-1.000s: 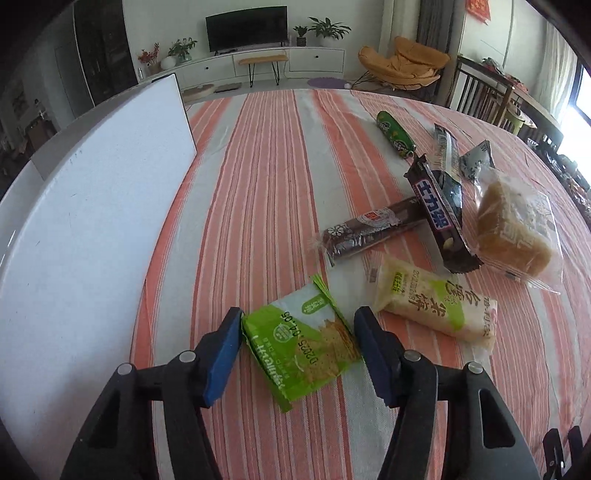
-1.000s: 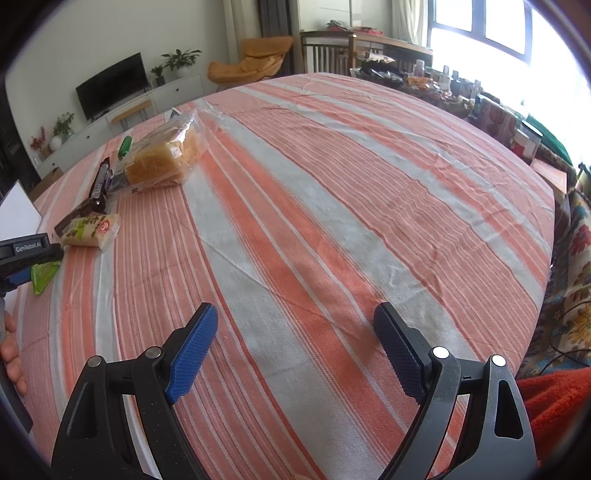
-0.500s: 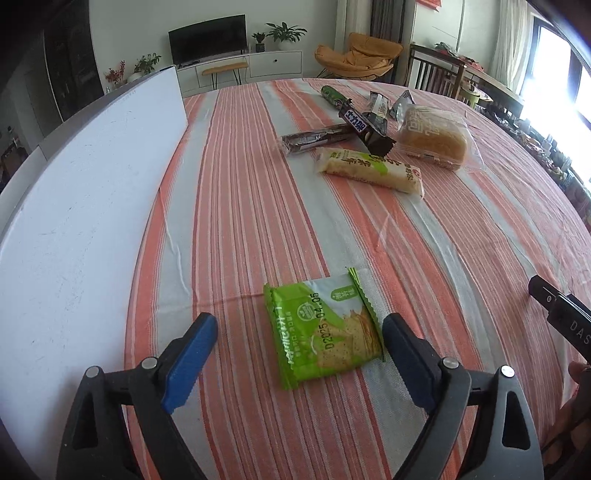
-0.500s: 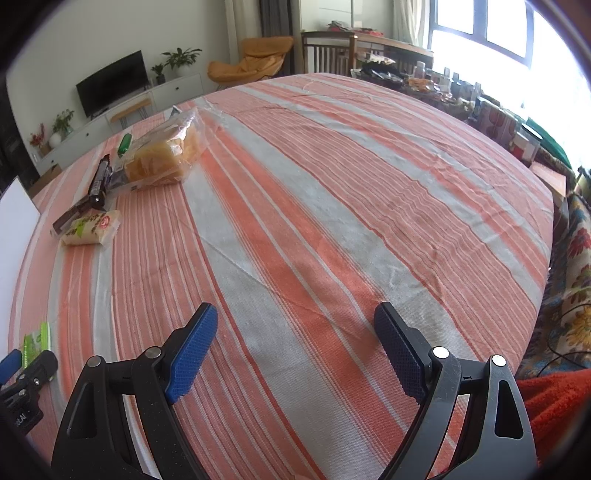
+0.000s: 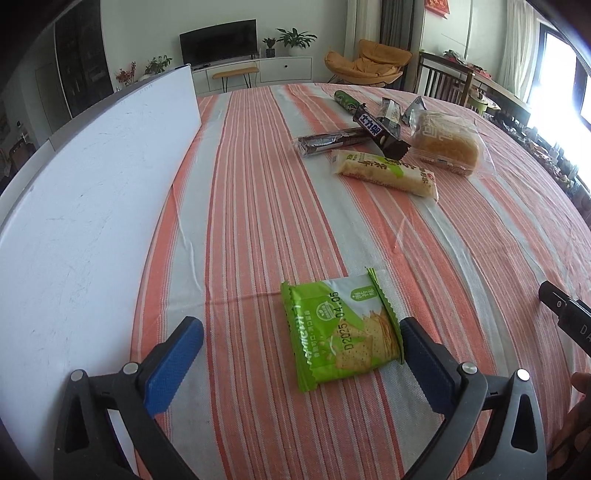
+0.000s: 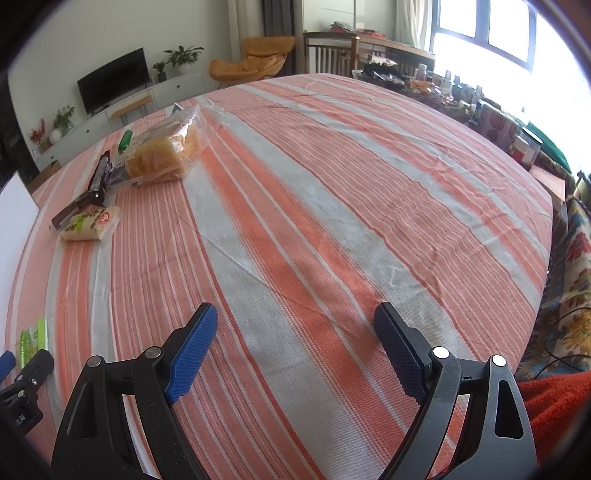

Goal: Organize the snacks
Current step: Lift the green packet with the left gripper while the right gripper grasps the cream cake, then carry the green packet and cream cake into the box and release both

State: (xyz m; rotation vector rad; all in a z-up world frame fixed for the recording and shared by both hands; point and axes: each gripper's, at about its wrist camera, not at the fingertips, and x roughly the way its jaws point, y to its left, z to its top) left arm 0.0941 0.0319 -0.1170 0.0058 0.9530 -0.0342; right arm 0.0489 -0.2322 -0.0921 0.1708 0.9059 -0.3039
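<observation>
Lying beside wide-spread left gripper (image 5: 301,341) fingers (image 5: 424,354): green cracker packet (image 5: 340,332), ungripped.

Bright window (image 6: 480,29), orange lounge chair (image 5: 365,62), dark television (image 5: 218,40) on a white cabinet (image 5: 258,70), potted plants (image 5: 295,37), white walls (image 5: 147,26)

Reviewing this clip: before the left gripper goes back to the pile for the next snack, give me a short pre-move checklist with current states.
1. Left gripper open: ok.
2. Green cracker packet released, flat on the striped tablecloth: ok.
3. Packet clear of the fingers: cannot tell; its edge sits right at the right pad.
4. Right gripper open, nothing between its fingers: ok.
5. Rice cracker bar unobstructed at the near edge of the pile: ok.
6. White board clear of the path: ok.
</observation>
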